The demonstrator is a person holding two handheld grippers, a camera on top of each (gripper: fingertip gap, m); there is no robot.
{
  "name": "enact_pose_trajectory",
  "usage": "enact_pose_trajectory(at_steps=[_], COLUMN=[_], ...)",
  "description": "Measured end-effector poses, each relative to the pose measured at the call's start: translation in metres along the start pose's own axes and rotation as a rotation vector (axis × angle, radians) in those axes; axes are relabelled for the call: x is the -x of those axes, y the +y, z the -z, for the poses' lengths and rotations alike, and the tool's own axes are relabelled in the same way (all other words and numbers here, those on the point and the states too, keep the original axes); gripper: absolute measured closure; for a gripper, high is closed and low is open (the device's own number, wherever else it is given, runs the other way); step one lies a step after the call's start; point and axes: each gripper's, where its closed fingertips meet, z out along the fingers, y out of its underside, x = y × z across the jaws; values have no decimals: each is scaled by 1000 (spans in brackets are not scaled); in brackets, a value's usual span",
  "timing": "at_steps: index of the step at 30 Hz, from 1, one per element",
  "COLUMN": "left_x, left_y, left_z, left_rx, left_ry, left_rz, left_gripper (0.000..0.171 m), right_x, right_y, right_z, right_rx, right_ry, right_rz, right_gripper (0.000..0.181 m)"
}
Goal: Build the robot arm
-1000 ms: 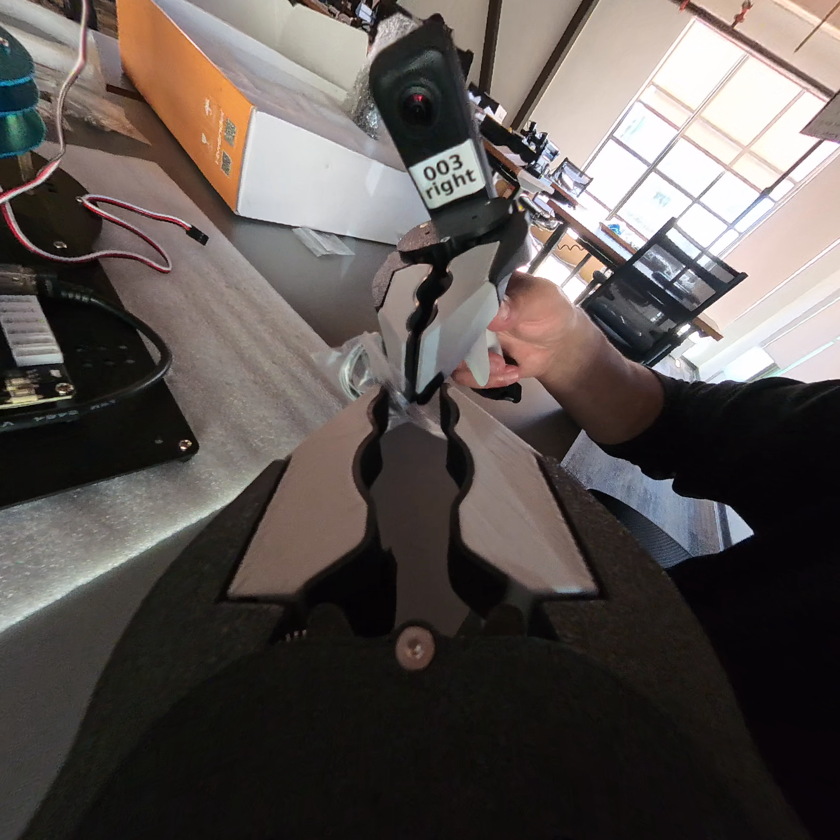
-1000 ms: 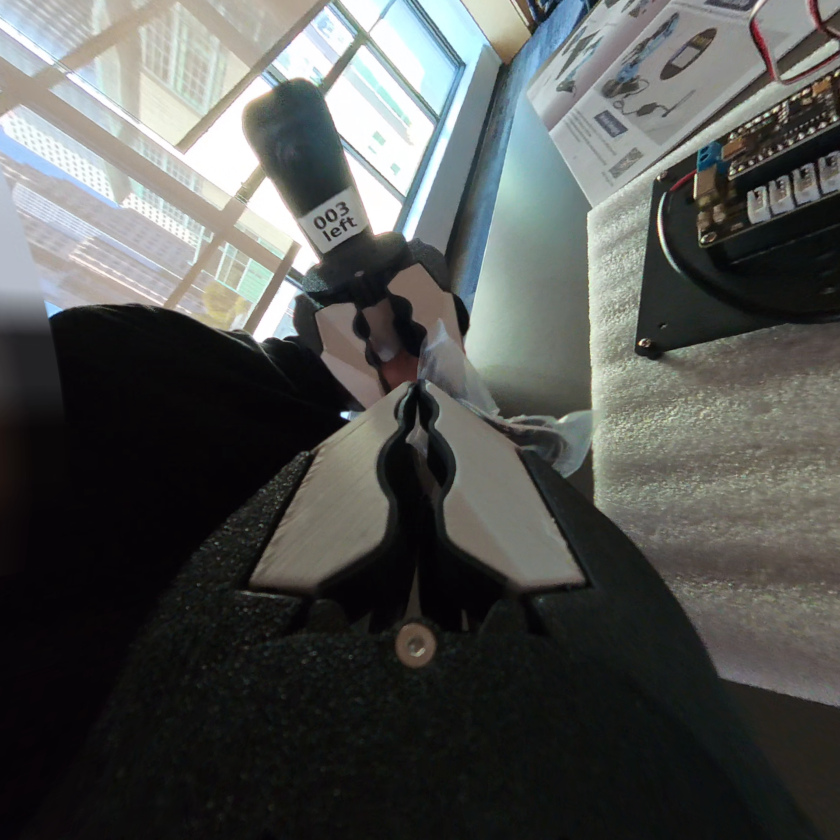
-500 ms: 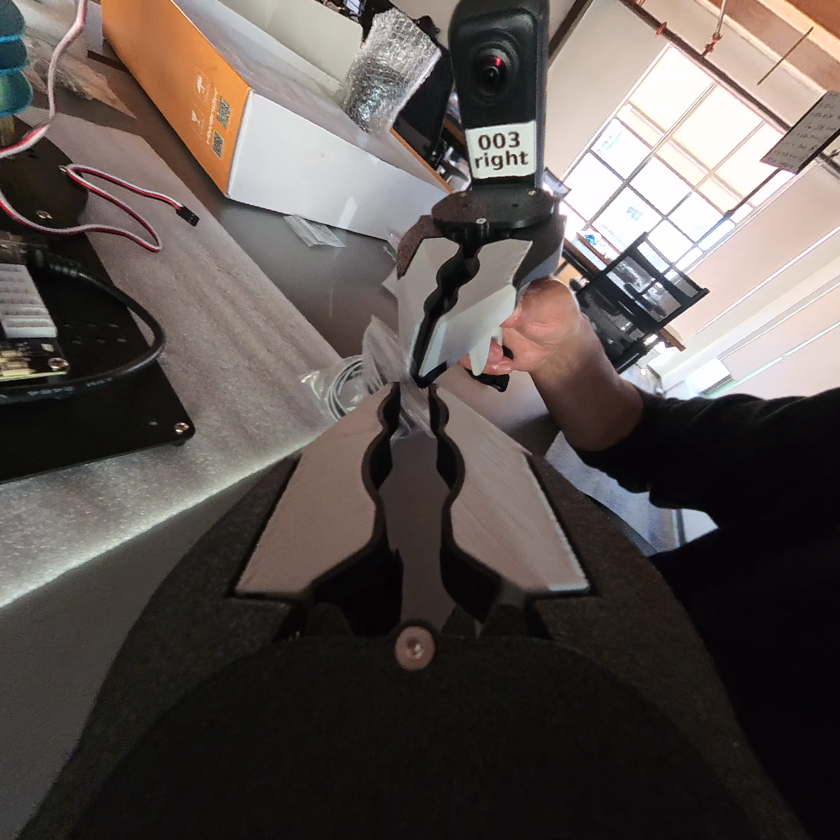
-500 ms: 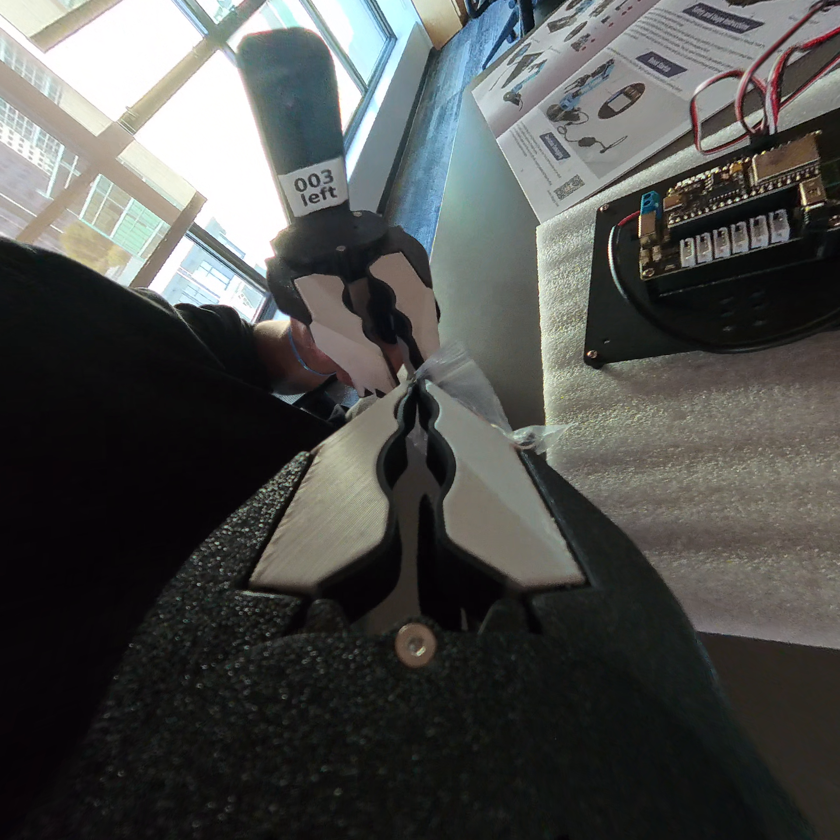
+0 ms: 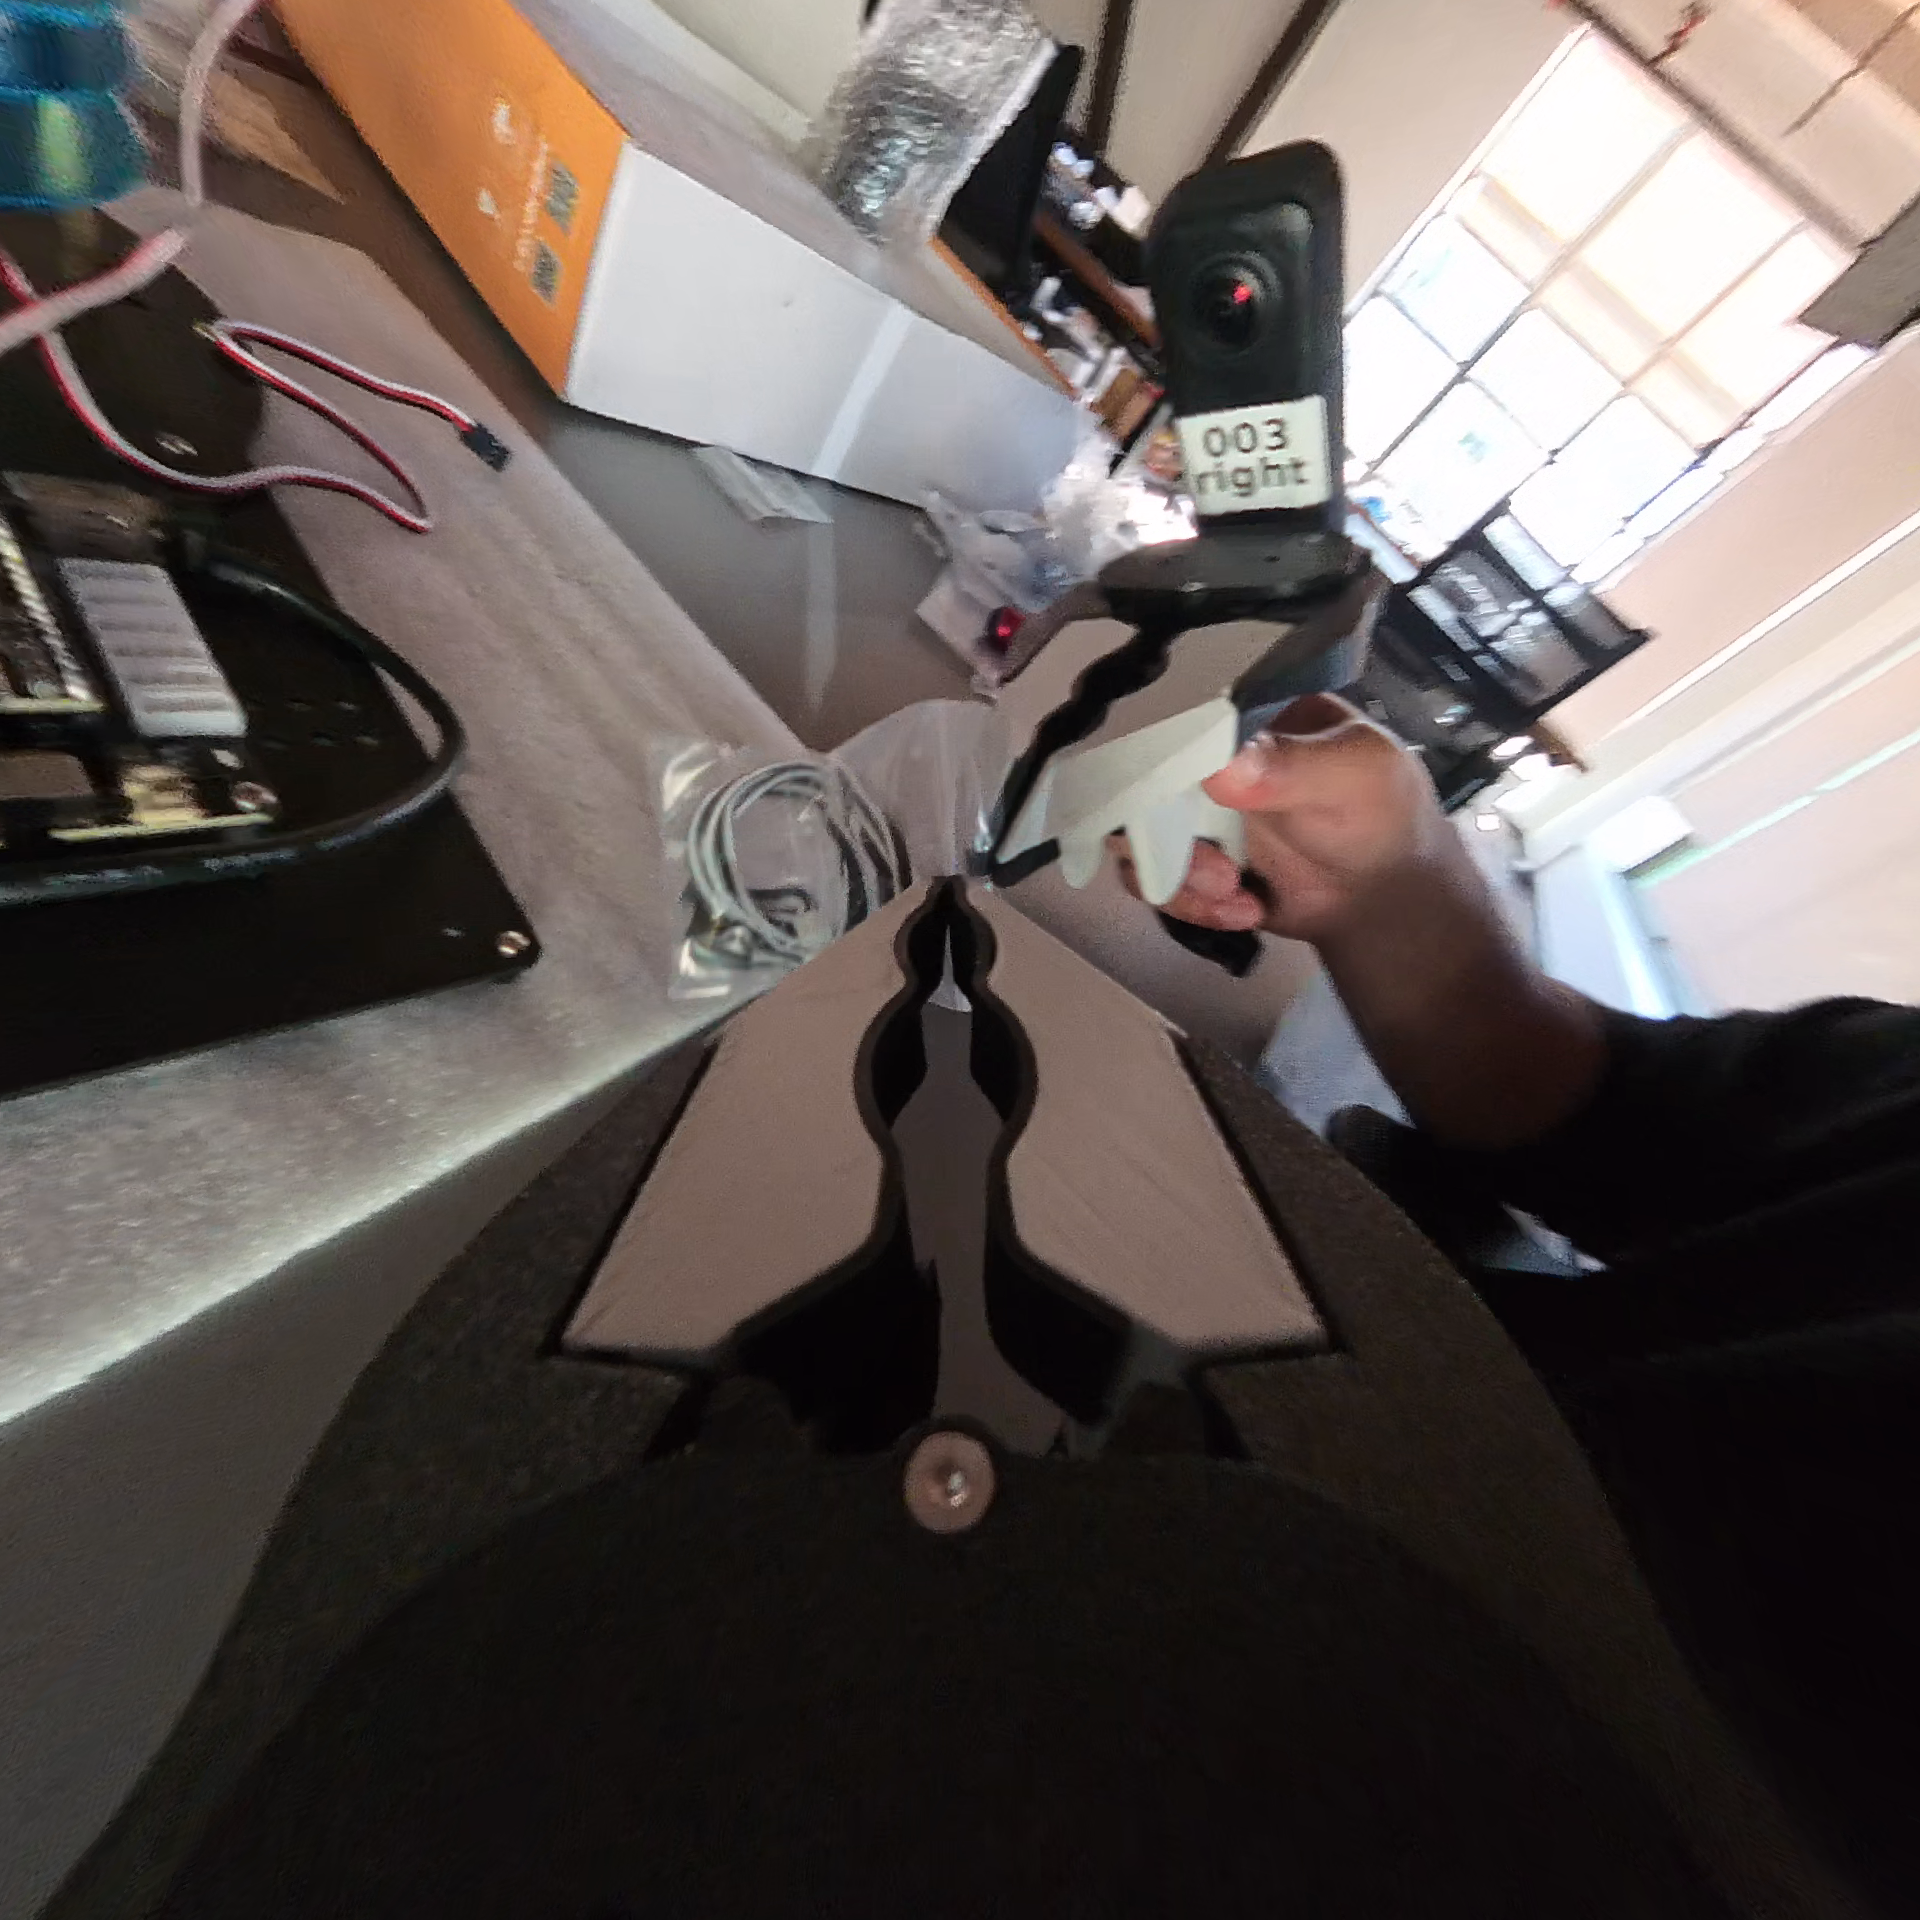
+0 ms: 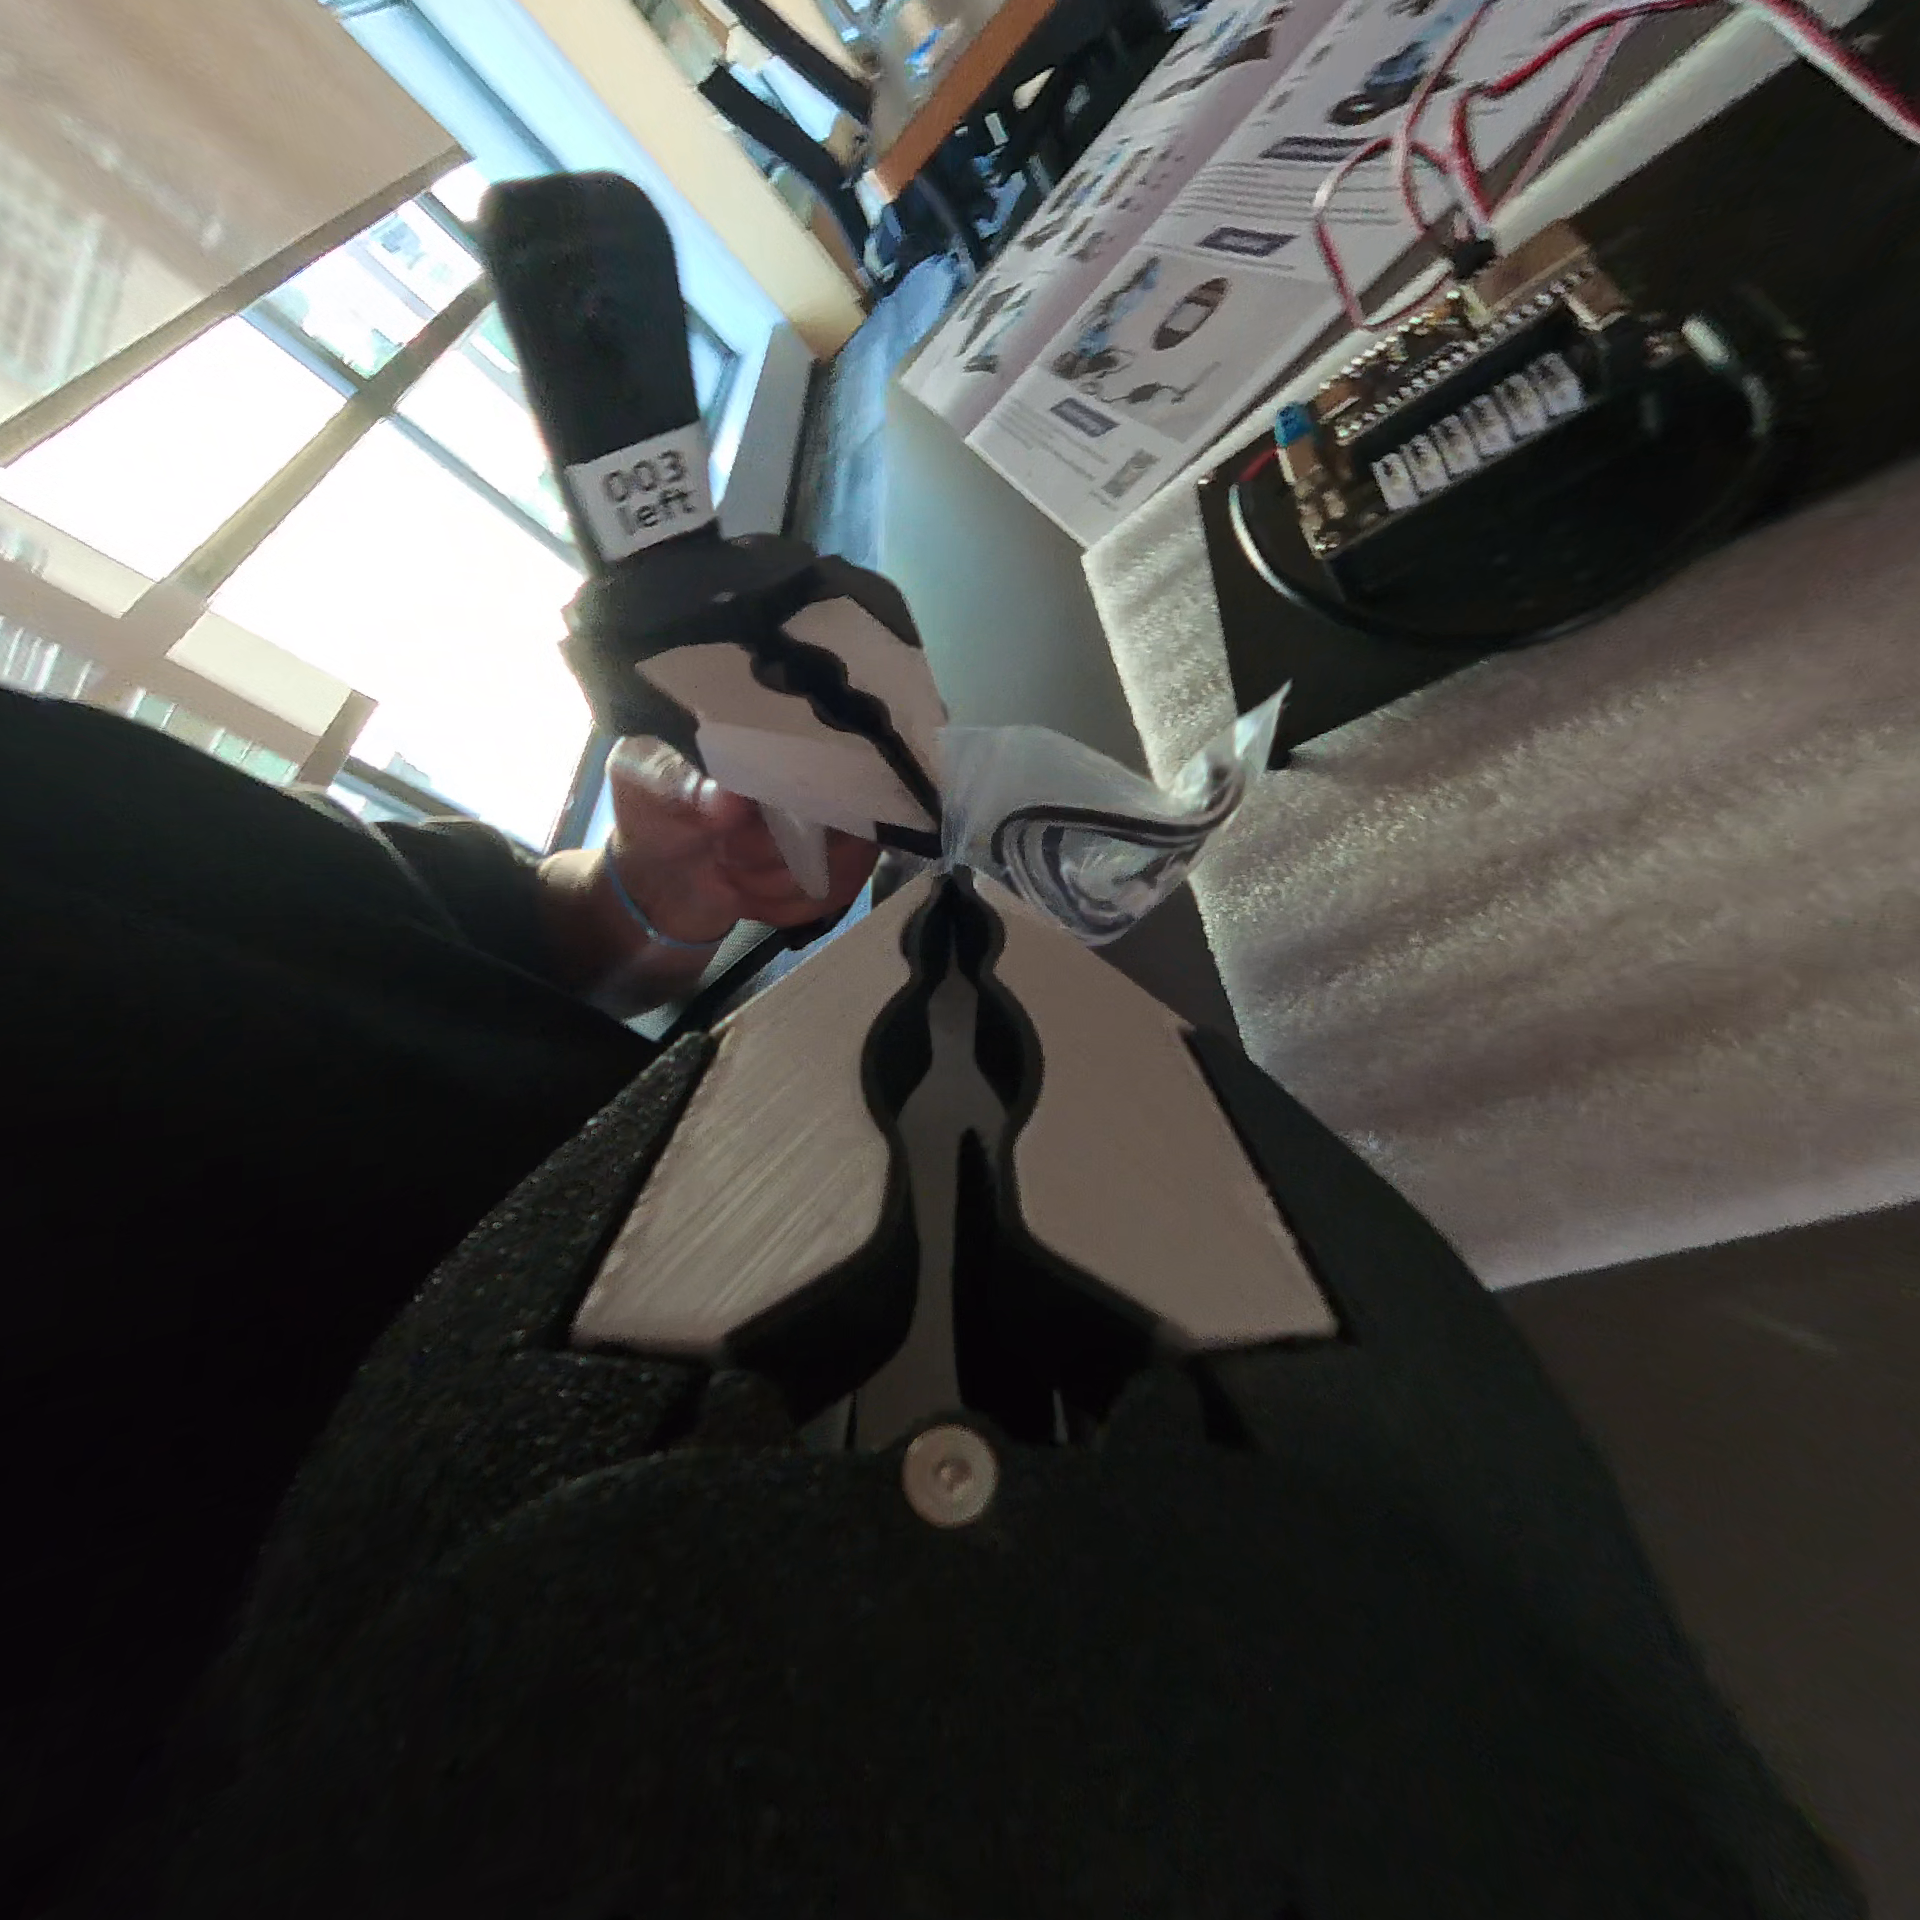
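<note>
A clear plastic bag [image 5: 790, 831] with a coil of grey and black cables hangs between both grippers, just off the edge of the foam mat [image 5: 499, 623]. My left gripper [image 5: 948, 896] is shut on the bag's edge, and thin film shows between its fingers. My right gripper [image 6: 948, 881] is shut on the same end of the bag [image 6: 1101, 831]. The two sets of fingertips meet almost tip to tip. The right gripper [image 5: 992, 862], held by a hand, shows in the left wrist view. The left gripper [image 6: 920, 805] shows in the right wrist view.
A black board with electronics [image 5: 208, 810] and a red and white wire [image 5: 343, 416] lie on the mat at left. An orange and white box [image 5: 675, 291] and a bubble-wrap roll [image 5: 914, 114] stand behind. A printed sheet [image 6: 1143, 312] lies beyond the board [image 6: 1507, 447]. My two grippers' fingertips are within a few centimetres of each other.
My left jaws have closed from open onto the bag's edge. The right gripper stayed shut on the bag. Both grippers swung, and the bag with its cables now spreads out in view.
</note>
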Motion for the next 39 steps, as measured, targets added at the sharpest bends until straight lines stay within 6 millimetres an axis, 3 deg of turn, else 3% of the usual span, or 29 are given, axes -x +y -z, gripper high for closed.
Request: enact_pose_trajectory(at_steps=[7, 9, 13, 14, 16, 17, 19, 23, 26, 30, 34, 37, 39], left_x=[4, 9, 17, 20, 37, 37, 26, 11, 7, 0, -6, 4, 5], left_y=[-7, -4, 4, 5, -9, -16, -15, -15, -11, -6, -4, -7, -5], left_z=[-5, -9, -10, -9, 13, 21, 16, 4, -4, -9, -14, -9, -10], left_rx=[-26, -41, -46, -44, -101, -140, -138, -124, -118, -116, -97, -93, -83], left_ry=[-326, -376, -408, -434, -586, -585, -465, -360, -317, -288, -268, -305, -290], left_rz=[-271, -258, -194, -203, -279, -261, -160, -123, -97, -94, -124, -126, -95], left_gripper=[171, 171, 171, 171, 171, 171, 171, 171, 171, 171, 171, 171, 171], right_x=[-11, -17, -24, -26, -41, -41, -34, -10, 7, -3, -9, -16, -11], right_y=[-6, -2, 8, 10, 16, 18, 20, -5, -10, -10, -5, 0, -3], right_z=[6, 7, 5, 5, 23, 29, 30, 24, 8, 8, 10, 21, 27], right_rx=[-172, -185, -204, -208, -213, -226, -188, -206, -245, -295, -293, -274, -296], right_ry=[269, 389, 464, 479, 588, 576, 540, 513, 302, 280, 266, 330, 328], right_rz=[-119, -83, -85, -87, -81, -98, -80, 156, 52, -20, -75, -61, -43], right_gripper=[181, 181, 181, 181, 181, 181, 181, 181, 155, 156, 181, 181, 181])
